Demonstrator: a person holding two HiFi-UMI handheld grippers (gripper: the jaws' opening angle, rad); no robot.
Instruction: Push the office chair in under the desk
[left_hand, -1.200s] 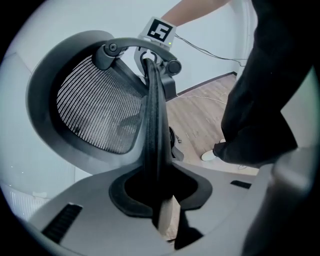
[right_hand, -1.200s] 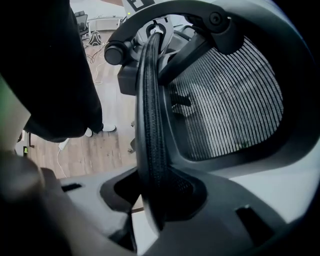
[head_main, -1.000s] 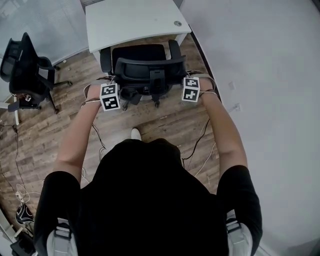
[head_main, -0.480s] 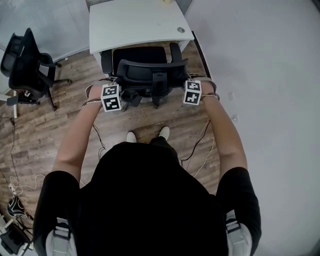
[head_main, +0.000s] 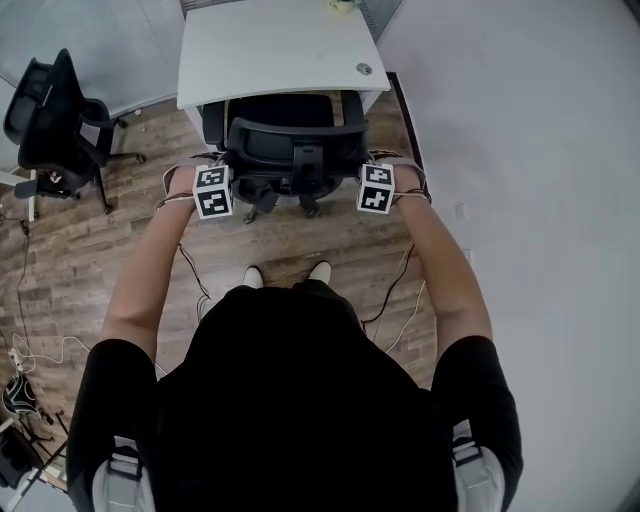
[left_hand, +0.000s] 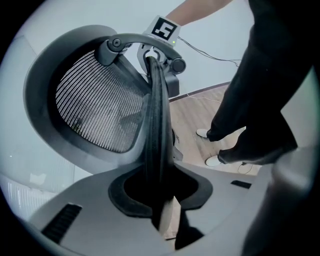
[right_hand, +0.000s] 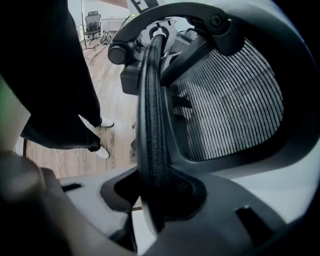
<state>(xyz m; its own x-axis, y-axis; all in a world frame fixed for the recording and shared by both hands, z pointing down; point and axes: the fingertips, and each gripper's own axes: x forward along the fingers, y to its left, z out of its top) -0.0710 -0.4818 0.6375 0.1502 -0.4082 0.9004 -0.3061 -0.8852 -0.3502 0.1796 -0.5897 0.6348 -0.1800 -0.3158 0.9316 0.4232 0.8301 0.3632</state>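
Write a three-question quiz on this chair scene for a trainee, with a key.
1. True or false: the left gripper and the right gripper each clamp a side edge of the office chair's backrest.
2. Seen from the person, on which side of the white desk does the second black chair stand? A) left B) right C) underneath it
3. What trails from the grippers down to the wood floor?
Key: 1 true; 2 A; 3 cables.
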